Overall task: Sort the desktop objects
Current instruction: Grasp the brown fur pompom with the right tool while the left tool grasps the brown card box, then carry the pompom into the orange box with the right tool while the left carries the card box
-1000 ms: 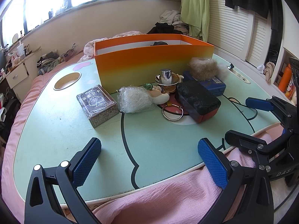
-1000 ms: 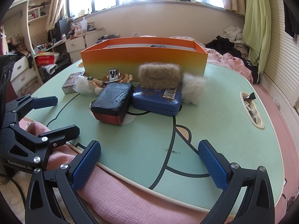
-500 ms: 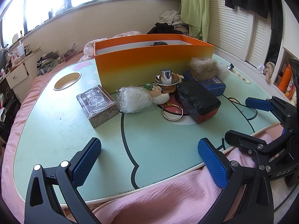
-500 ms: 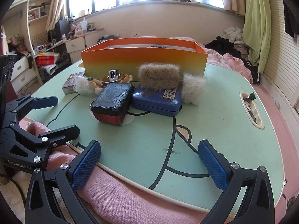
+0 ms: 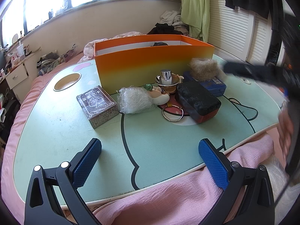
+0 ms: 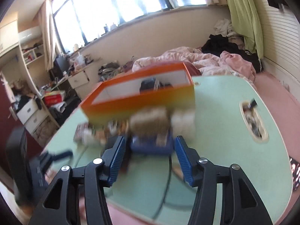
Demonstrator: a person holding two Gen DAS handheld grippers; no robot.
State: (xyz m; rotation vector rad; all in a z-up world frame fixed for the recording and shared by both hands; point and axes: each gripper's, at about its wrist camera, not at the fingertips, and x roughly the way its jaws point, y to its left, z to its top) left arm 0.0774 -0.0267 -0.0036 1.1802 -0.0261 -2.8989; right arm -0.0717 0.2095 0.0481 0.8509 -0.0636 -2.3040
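A shiny metal ring (image 5: 172,113) and crinkly clear plastic wrap (image 5: 135,101) lie on the matt green table (image 5: 56,135) beside a smooth orange cardboard box (image 5: 150,65).

green curtain (image 5: 196,9), pink bedding (image 6: 196,61), white drawers (image 5: 16,76)

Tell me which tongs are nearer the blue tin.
Right. The right tongs, jaws closing with nothing between them, hover just in front of the blue tin; the left tongs sit back at the table's near edge.

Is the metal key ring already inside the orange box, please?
No, the key ring lies on the green table in front of the orange box.
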